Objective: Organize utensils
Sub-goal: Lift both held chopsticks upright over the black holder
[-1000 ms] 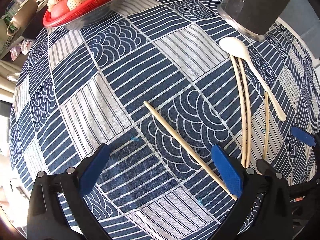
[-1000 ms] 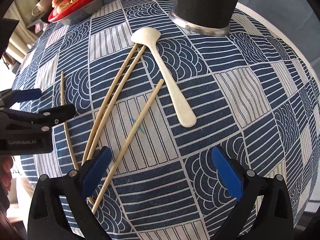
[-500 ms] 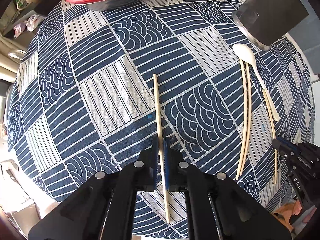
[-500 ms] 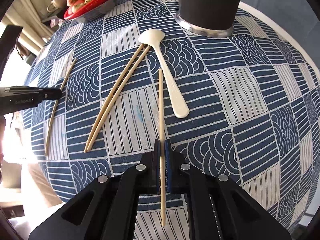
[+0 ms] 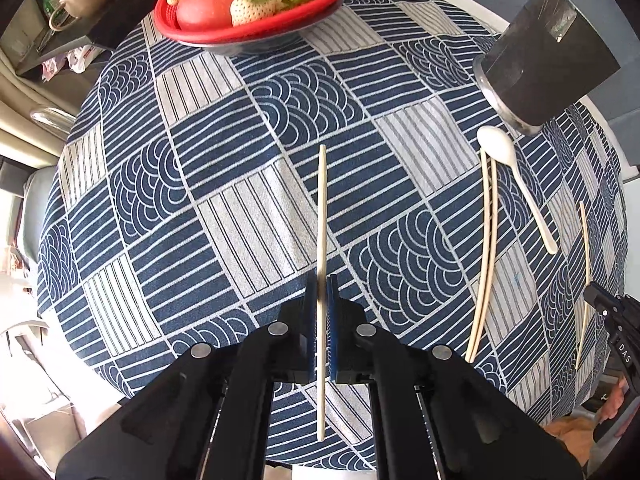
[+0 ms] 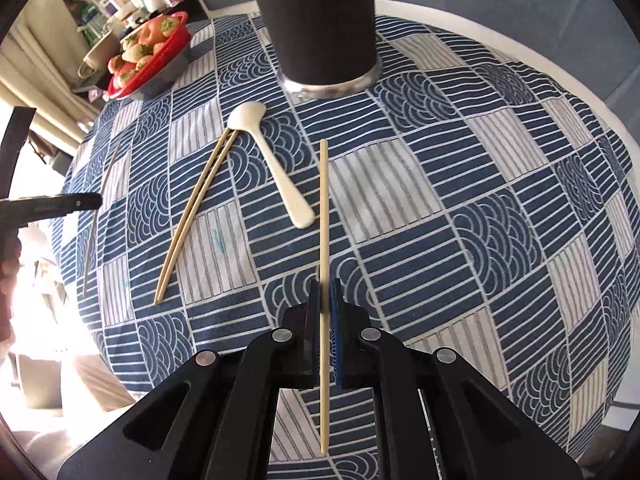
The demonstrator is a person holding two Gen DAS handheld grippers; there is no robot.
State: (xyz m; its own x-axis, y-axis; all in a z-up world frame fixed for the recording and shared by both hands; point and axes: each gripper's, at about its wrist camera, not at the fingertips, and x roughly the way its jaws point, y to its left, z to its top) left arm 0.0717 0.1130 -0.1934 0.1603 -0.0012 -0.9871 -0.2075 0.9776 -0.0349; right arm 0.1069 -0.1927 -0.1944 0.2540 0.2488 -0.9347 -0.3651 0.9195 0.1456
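My left gripper (image 5: 321, 280) is shut on a wooden chopstick (image 5: 322, 208) and holds it above the blue patterned tablecloth (image 5: 240, 184). My right gripper (image 6: 325, 284) is shut on another chopstick (image 6: 323, 200), also lifted off the cloth. A pair of chopsticks (image 6: 196, 212) lies side by side on the cloth, tips against the bowl of a white spoon (image 6: 272, 160); both show in the left wrist view too, the pair (image 5: 486, 240) and the spoon (image 5: 516, 184). A tall dark holder cup (image 6: 320, 20) stands just beyond the spoon.
A red bowl of strawberries (image 5: 256, 4) stands at the far left of the table. The left gripper shows at the left edge of the right wrist view (image 6: 52, 204). The table's white rim (image 6: 540, 64) curves behind the cup.
Both grippers were open a second ago, each over a chopstick on the cloth. Both have shut on their chopsticks and lifted them away from the table.
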